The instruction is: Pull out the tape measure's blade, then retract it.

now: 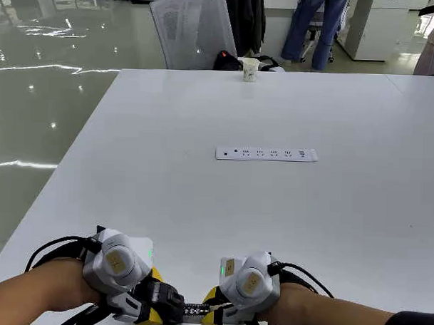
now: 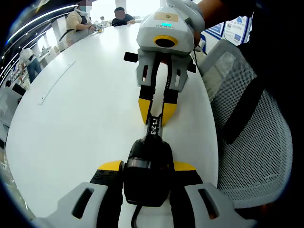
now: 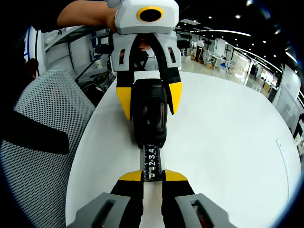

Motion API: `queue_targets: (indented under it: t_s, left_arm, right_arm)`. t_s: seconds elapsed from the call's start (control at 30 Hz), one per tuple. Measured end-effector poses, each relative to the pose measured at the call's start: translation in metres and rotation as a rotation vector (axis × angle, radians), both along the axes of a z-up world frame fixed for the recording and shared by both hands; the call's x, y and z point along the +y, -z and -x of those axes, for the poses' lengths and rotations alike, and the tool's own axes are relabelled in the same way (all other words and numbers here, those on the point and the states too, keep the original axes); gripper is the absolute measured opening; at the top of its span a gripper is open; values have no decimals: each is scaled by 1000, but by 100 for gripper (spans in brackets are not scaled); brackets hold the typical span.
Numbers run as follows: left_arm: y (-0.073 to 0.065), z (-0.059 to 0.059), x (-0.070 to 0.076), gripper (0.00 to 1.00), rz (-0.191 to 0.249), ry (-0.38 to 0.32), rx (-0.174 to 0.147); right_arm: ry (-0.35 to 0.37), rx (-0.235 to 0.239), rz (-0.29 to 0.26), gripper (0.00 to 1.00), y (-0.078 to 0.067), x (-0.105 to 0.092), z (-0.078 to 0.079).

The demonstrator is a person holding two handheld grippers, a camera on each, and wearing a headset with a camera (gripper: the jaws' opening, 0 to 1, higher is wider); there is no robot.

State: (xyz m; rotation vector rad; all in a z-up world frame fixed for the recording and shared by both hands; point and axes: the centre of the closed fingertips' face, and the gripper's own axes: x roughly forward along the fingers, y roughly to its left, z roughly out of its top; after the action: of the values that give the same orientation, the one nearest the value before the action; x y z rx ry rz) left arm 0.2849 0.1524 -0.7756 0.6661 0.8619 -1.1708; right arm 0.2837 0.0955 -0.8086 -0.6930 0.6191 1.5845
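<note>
**Tape measure held between both grippers, short length of blade out**

- Left gripper (image 2: 147, 167): jaws clamped on the black body of the tape measure (image 2: 148, 173), one yellow pad on each side of it.
- Right gripper (image 3: 152, 176): jaws pressed together on the end of the blade (image 3: 151, 162), pinching it.
- The two grippers face each other tip to tip, near but apart. A short stretch of blade spans the gap.
- The tape measure is at the near edge of the white table (image 1: 272, 207). I cannot tell whether it touches the surface.

Surroundings, taken from the tape measure:
- Well beyond it, toward the middle of the table, a white power strip (image 1: 267, 154) lies flat.
- Farther beyond, at the far edge, a paper cup (image 1: 250, 69) stands upright.
- Past the cup are an office chair (image 1: 193, 30) and a standing person (image 1: 314, 23).

Differences between views:
- Head view: gives the table layout. The tape measure is mostly hidden by the grippers and sits close to the bottom edge.
- Left gripper view: shows the back of the tape measure's body, plus seated people (image 2: 80, 19) far off along the table.
- Right gripper view: shows the blade's printed numerals and the body's mouth end.
- Both gripper views: a grey mesh seat (image 3: 38, 142) stands just beside the table edge near the tape measure.
</note>
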Motion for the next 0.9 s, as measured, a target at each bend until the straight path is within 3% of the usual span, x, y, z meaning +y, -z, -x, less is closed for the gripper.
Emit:
queue_targets:
  t_s: [0.9]
  left_arm:
    - [0,1,-1,32,-1,-6,-3]
  right_arm:
    - [5,-8,9,11,0,-19,-2]
